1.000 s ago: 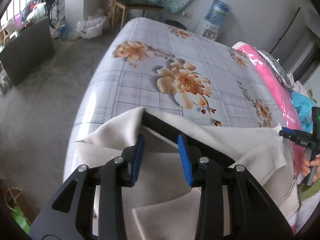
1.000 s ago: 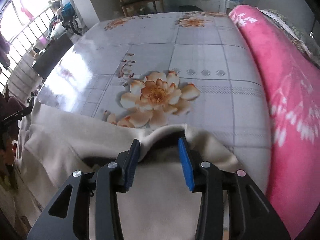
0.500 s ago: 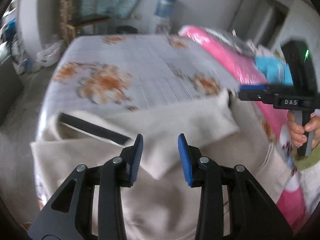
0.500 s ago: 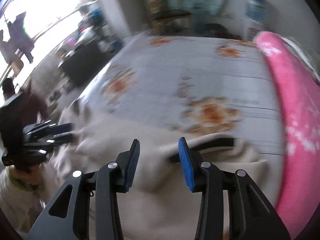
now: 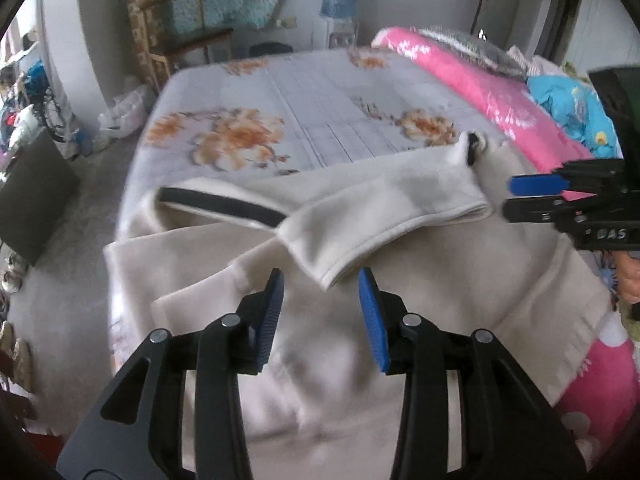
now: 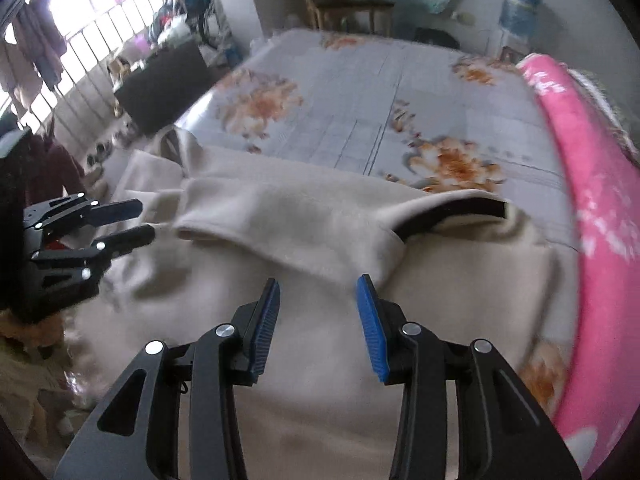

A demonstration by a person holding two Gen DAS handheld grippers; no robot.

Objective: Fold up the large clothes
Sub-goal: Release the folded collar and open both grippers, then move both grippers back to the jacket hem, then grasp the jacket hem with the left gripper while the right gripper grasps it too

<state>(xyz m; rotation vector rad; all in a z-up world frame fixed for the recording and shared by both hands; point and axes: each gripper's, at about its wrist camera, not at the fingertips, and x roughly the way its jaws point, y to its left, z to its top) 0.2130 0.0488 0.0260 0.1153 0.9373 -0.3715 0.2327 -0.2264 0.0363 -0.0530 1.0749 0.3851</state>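
Both claws I'm running hang open over the cream garment [image 5: 420,280] on the flowered bed [image 5: 320,92]: left claw [image 5: 320,312] opening with nothing between its pads, right claw [image 6: 318,316] gripping nothing.

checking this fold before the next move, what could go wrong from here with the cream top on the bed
1. The folded-in sleeve lies loose and crooked across the cream garment; a tug elsewhere could slide it open.
2. The garment's left edge reaches the side of the bed, so pulling that way may drag it off.
3. Both the left hand-held gripper and right hand-held gripper are open above layered cloth; a careless pinch may catch one layer only.
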